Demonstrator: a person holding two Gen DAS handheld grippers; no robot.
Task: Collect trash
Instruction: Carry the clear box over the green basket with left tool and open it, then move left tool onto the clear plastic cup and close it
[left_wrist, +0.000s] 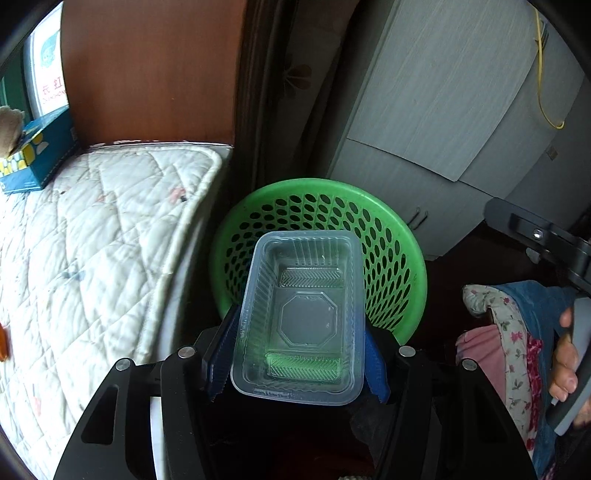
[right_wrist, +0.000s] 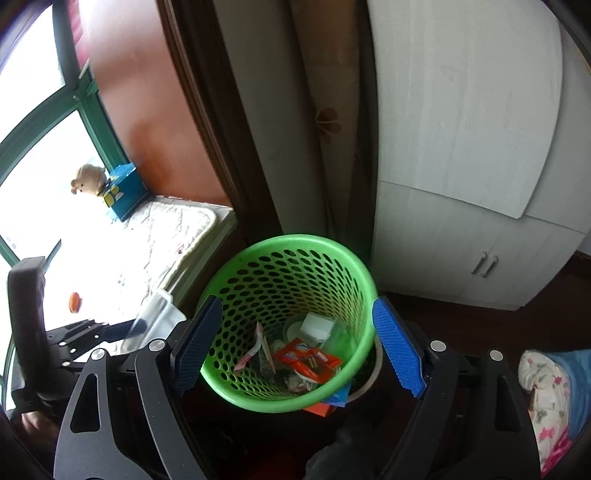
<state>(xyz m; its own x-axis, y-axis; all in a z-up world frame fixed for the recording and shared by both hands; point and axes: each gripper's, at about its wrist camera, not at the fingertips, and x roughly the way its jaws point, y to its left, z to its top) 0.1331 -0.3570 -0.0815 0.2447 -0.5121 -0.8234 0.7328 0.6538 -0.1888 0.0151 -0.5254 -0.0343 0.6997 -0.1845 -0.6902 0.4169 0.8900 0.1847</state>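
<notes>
Between the blue pads of the left tongs (left_wrist: 297, 354), at the centre of the left wrist view, sits a clear plastic tray (left_wrist: 301, 317); the pads press on its two long sides, so the tongs are closed on it at a middling width. Beyond the tray, towards twelve o'clock, stands a green perforated basket (left_wrist: 402, 236) on the floor, its rim partly hidden by the tray. A quilted mattress (left_wrist: 92, 236) fills the nine o'clock side, with a blue tissue box (left_wrist: 40, 151) at ten o'clock. At three to four o'clock a hand (left_wrist: 565, 354) grips the other tool's handle.

Over in the right wrist view, the right tongs (right_wrist: 295, 347) stand wide apart with nothing held between the pads, which straddle the basket (right_wrist: 291, 243) from above without touching it. Inside the basket lie an orange wrapper (right_wrist: 306, 360), a white box (right_wrist: 317, 326) and paper scraps. At nine o'clock the tray (right_wrist: 155, 321) shows in the left tongs (right_wrist: 110, 328), just beside the basket's rim.
</notes>
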